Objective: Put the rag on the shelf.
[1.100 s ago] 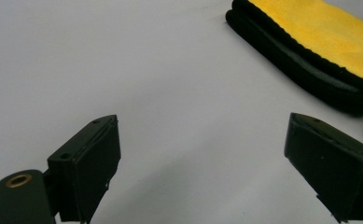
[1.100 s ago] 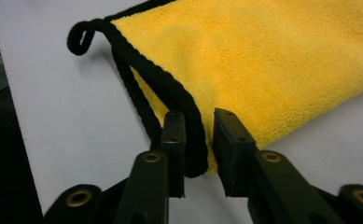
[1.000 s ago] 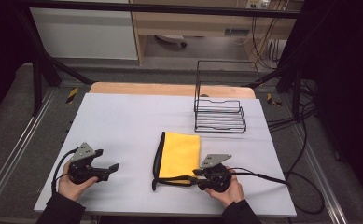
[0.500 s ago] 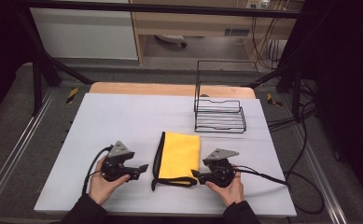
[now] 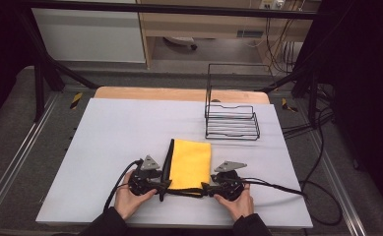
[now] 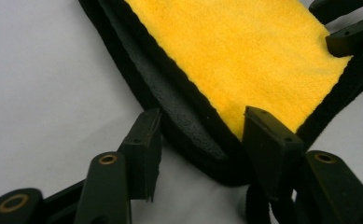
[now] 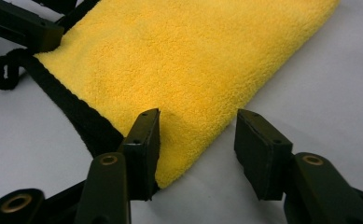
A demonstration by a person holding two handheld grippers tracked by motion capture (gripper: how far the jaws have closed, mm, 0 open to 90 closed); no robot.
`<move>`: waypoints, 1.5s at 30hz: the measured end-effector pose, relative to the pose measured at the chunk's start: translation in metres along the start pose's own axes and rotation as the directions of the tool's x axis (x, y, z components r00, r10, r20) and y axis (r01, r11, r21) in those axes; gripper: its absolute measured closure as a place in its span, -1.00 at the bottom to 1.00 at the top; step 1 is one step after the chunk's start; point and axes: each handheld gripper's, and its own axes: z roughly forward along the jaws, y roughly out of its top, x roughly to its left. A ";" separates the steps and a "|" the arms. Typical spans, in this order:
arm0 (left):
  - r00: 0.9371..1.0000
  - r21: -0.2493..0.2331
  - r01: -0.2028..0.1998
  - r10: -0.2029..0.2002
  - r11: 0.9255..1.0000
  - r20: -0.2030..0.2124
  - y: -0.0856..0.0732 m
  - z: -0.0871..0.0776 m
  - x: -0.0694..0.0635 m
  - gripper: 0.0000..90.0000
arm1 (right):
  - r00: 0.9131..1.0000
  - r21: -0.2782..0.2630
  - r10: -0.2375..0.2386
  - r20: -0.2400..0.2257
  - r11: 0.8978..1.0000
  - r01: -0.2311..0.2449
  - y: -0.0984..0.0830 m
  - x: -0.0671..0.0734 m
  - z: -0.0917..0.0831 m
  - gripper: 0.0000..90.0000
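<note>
Tabletop (image 5: 105,147): folded yellow microfibre cloth (image 5: 191,162), black-edged, lies near the front edge, wire rack (image 5: 231,125) well behind it. Best to pinch both near corners deep, all layers caught, before lifting. Left hand-held gripper (image 6: 200,140) straddles the black-edged corner, jaws closing, not yet pressing. Right hand-held gripper (image 7: 195,135) likewise half apart around the yellow corner.

In the high view, light falls evenly from above on the pale surface (image 5: 130,147), while the floor and room around it sink into darkness. That view is soft and grainy. Both gripper views are bright and sharp on the yellow cloth (image 6: 244,51), with soft shadows and blurred near edges.
</note>
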 end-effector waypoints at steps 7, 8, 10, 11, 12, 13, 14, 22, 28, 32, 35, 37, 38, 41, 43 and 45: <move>0.999 0.005 0.052 -0.052 0.999 0.012 -0.003 0.003 -0.004 0.25 | 0.997 0.009 0.068 -0.038 0.998 -0.068 -0.001 0.003 0.002 0.53; 0.998 0.009 0.053 -0.053 0.999 0.019 -0.003 0.004 -0.004 0.31 | 0.995 0.012 0.082 -0.048 0.997 -0.082 -0.001 0.004 0.003 0.58; 0.998 0.007 0.061 -0.061 0.998 0.015 -0.002 0.004 -0.007 0.39 | 0.993 0.016 0.100 -0.061 0.995 -0.099 -0.001 0.004 0.003 0.73; 0.998 0.009 0.061 -0.061 0.998 0.018 -0.002 0.003 -0.007 0.43 | 0.992 0.015 0.104 -0.066 0.995 -0.103 0.000 0.004 0.003 0.79; 0.998 0.008 0.064 -0.064 0.998 0.019 -0.002 0.003 -0.007 0.47 | 0.992 0.016 0.109 -0.068 0.994 -0.108 0.000 0.004 0.002 0.84; 0.997 0.008 0.071 -0.071 0.997 0.019 -0.002 0.003 -0.008 0.51 | 0.991 0.018 0.110 -0.071 0.994 -0.109 0.001 0.003 0.002 0.88; 0.997 0.009 0.073 -0.073 0.997 0.016 -0.002 0.003 -0.009 0.53 | 0.991 0.022 0.112 -0.072 0.994 -0.111 0.002 0.002 0.001 0.91; 0.990 0.009 0.120 -0.120 0.993 0.078 -0.002 -0.002 -0.017 0.63 | 0.993 0.026 0.093 -0.077 0.996 -0.091 0.010 -0.006 -0.016 0.96; 0.999 -0.008 0.037 -0.037 0.999 0.020 -0.003 0.001 -0.030 0.50 | 0.989 0.055 0.113 -0.095 0.993 -0.108 0.002 -0.017 -0.019 0.92; 1.000 -0.025 0.002 -0.002 1.000 -0.002 -0.004 -0.002 -0.027 0.23 | 0.994 0.019 0.070 -0.082 0.997 -0.069 -0.001 -0.018 -0.018 0.59; 1.000 -0.039 -0.018 0.018 0.999 -0.002 -0.003 -0.008 -0.024 0.05 | 0.995 -0.042 0.050 -0.084 0.998 -0.053 -0.002 -0.022 -0.022 0.28; 1.000 -0.047 -0.018 0.018 0.999 0.002 -0.002 -0.013 -0.018 -0.05 | 0.996 -0.076 0.035 -0.079 0.996 -0.041 -0.001 -0.026 -0.025 0.19; 1.000 -0.050 -0.015 0.015 0.999 0.000 -0.001 -0.014 -0.016 -0.13 | 0.997 -0.089 0.033 -0.073 0.995 -0.040 -0.001 -0.029 -0.027 0.08; 1.000 -0.079 -0.010 0.010 0.997 -0.001 0.005 -0.022 -0.005 -0.31 | 0.997 -0.126 0.025 -0.078 0.991 -0.035 0.000 -0.035 -0.030 -0.13; 1.000 -0.084 0.012 -0.011 0.996 0.015 0.009 -0.025 0.004 -0.45 | 0.997 -0.142 0.016 -0.073 0.990 -0.026 0.001 -0.039 -0.031 -0.28; 0.999 -0.083 0.035 -0.031 0.996 0.044 0.014 -0.027 0.012 -0.61 | 0.998 -0.149 0.006 -0.069 0.989 -0.017 0.002 -0.044 -0.032 -0.48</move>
